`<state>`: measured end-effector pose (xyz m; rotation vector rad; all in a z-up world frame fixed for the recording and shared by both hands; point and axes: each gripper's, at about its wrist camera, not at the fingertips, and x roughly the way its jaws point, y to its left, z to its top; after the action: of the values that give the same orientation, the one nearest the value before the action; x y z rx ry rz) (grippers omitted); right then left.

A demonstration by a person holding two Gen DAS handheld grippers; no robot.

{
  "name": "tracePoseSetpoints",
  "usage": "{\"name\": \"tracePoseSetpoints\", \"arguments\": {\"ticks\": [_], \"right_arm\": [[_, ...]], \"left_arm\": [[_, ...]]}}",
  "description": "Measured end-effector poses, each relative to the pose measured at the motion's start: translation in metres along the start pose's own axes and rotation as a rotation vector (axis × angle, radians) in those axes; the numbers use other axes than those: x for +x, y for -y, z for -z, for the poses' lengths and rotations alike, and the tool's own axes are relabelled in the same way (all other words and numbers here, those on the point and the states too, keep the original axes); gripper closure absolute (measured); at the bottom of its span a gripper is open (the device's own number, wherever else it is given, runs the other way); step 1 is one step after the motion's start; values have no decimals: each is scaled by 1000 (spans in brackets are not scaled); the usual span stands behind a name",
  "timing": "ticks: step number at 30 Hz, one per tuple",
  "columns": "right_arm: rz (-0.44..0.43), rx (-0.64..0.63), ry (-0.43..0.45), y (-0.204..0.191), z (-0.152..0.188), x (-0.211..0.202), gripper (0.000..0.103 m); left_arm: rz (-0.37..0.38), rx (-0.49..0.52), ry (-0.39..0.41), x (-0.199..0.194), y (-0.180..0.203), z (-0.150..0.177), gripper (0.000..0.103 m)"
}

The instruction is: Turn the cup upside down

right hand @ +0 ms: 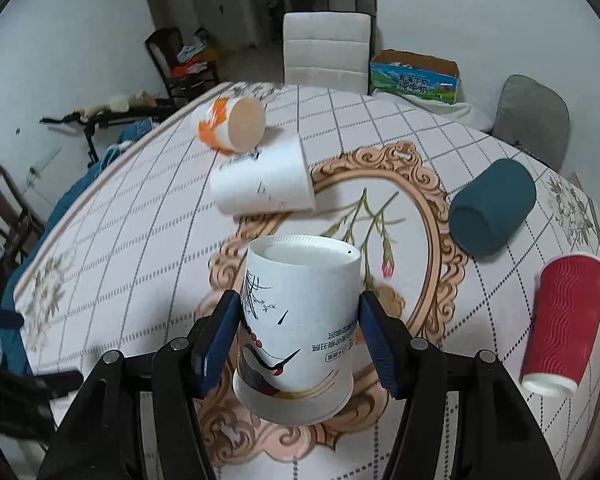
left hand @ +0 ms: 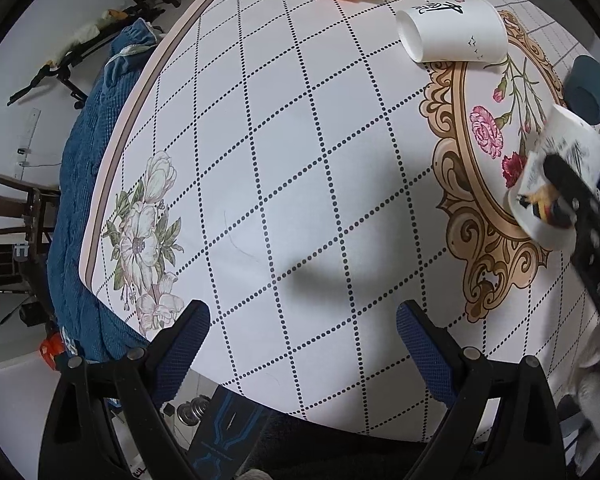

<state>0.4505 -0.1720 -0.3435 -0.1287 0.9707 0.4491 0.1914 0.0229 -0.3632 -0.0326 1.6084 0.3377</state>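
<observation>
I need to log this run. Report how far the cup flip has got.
Done: the crane-print cup already stands base up, rim down, between the right gripper fingers. In hand: the fingers flank it, contact unclear, and whether it rests on the table cannot be told. Left: set it down and let go. The left gripper hangs open, holding nothing.

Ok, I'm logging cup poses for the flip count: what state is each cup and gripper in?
Crane cup: inverted, base up, held between the fingers.
White cup: lying on its side.
Orange cup: lying on its side.
Teal cup: lying on its side.
Red cup: upside down, rim on the table.
Right gripper: shut on the crane cup.
Left gripper: open, empty.
</observation>
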Motion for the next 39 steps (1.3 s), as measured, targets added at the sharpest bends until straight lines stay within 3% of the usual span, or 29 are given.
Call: {"name": "tracePoseSetpoints", "arguments": {"ticks": [6,11,14,16,21,27,31,39], "right_arm": [[-2,-55,3,-3,15,-7,39],[-20,-55,-53,-2,23,-10,38],[-27,-51,-86,-3,23,-11,28],[-27,-39,-104,-4,22,-17,16],[-13,35,-157,1,23,-47,7],[155,174,-131,12,28,-118,6],[244,270,-106,12,31,-163,6],[336,319,-37,-27,39,-251,6]], "left_arm": [[-5,-10,2,-4,6,4,7],[-6,-22,20,-10,11,8,8],[-5,-22,41,-17,13,8,8],[-3,-18,68,-24,13,9,8],[30,17,148,-51,11,16,8],[60,86,269,-93,8,34,7],[101,130,331,-120,2,49,1],[161,200,446,-173,-17,93,1]]}}
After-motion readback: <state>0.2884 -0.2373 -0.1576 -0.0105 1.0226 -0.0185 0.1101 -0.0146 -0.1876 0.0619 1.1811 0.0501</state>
